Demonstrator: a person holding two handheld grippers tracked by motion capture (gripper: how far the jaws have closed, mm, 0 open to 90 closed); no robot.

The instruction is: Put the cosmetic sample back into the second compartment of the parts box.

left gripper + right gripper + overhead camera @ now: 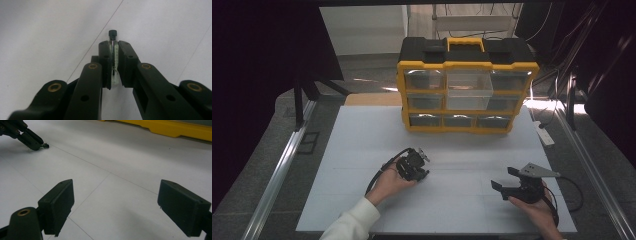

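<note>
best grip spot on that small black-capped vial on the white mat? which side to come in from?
Grip the clear body, not the cap. The vial lies flat on the white mat, so coming from above with one jaw on each long side probably suits it best. The left gripper is shut on it that way, black cap poking out past the tips. The right gripper is open, apart.

Left gripper (113, 65): matt black plastic jaws, brass-coloured metal inserts seen. Clear glossy vial (114, 62), glass-like, with ribbed black plastic cap. Table (362, 150): matt white, smooth. Far organiser (468, 85): yellow and black plastic, transparent glossy drawers. Right gripper (125, 202): matt black pads.
</note>
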